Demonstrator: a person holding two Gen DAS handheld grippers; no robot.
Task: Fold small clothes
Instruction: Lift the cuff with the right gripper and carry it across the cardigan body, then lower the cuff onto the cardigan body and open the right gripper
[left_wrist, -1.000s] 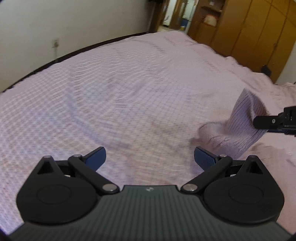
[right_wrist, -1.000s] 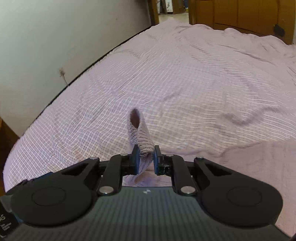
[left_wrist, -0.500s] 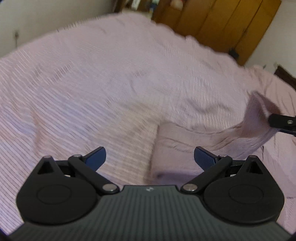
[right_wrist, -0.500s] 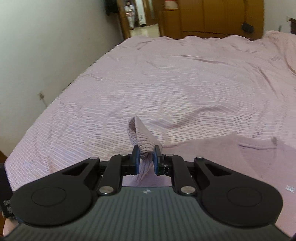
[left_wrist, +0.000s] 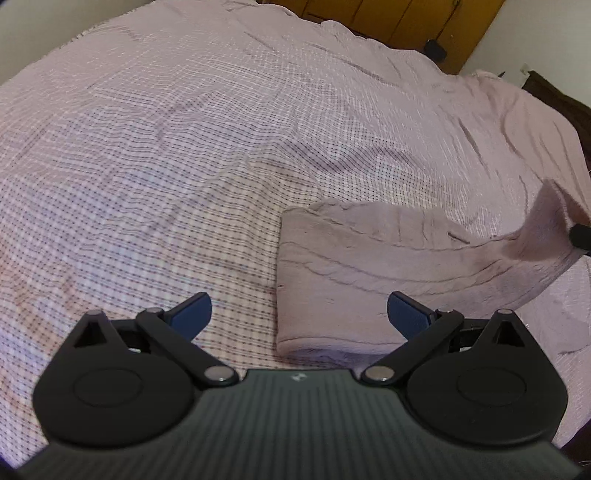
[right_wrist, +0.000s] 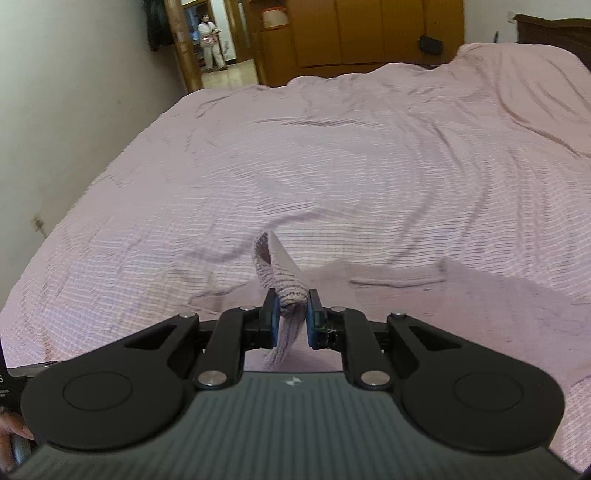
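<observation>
A small pale mauve knitted garment (left_wrist: 354, 266) lies on the checked pink bedspread (left_wrist: 166, 155), its left part folded flat. Its right end rises off the bed to the frame's right edge, where a black tip of my right gripper (left_wrist: 580, 236) shows. In the right wrist view my right gripper (right_wrist: 291, 314) is shut on the garment's ribbed edge (right_wrist: 282, 275), which sticks up between the blue pads; more of the garment (right_wrist: 461, 295) spreads on the bed behind. My left gripper (left_wrist: 299, 314) hangs open above the garment's near left corner, holding nothing.
The bedspread (right_wrist: 332, 166) covers a wide bed with loose wrinkles. A white wall (right_wrist: 74, 110) runs along the left. Wooden wardrobes (right_wrist: 369, 33) stand beyond the bed, and a person (right_wrist: 210, 40) stands in a far doorway. A dark headboard (right_wrist: 554, 29) is at far right.
Both grippers have swept across the bed. The right one has dragged the garment by its ribbed edge, so the garment now lies stretched out before the left gripper. Neither grip changed.
</observation>
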